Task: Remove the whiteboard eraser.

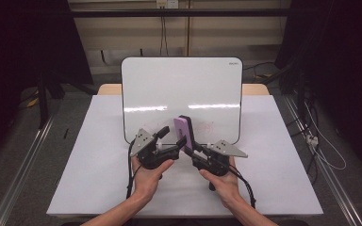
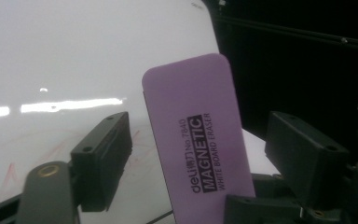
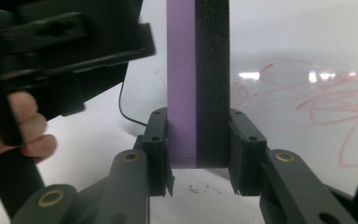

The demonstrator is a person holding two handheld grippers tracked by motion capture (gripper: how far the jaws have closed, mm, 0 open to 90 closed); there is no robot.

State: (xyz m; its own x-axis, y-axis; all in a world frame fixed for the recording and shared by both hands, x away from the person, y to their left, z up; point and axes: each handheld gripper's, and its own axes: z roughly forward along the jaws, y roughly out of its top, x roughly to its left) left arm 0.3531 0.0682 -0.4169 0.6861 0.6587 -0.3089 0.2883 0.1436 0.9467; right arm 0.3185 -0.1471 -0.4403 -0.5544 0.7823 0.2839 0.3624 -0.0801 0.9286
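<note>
Surface: a table [image 1: 99,188] under a smooth pale lilac-white sheet takes up the lower middle of the high view; bare wood shows at its far corners.
Room: dark on both sides, a beige wall at top centre, grey floor with cables at the right edge and a metal rail running along the lower left.
Whiteboard: a glossy white whiteboard [image 1: 179,84] with rounded corners and a thin dark rim lies at centre frame, with strip-light reflections across it; faint red scribbles [image 3: 326,102] mark it near the grippers.
Eraser: a magnetic whiteboard eraser [image 1: 184,129] stands on end at centre frame, above the near edge of the board. It has a smooth lilac plastic back with rounded corners, printed "MAGNETIC WHITE BOARD ERASER", and a coarse black felt face [image 3: 212,84].
Right gripper: the right gripper [image 3: 200,144] clamps the lower end of the eraser, one black pad on the lilac side and one on the felt.
Left gripper: the left gripper [image 2: 205,158] has its matte black jaws to either side of the eraser, apart from it; no pad is seen pressing.
Hands: both hands come in from the bottom edge, the left hand [image 1: 148,174] beside the right hand [image 1: 221,179].
</note>
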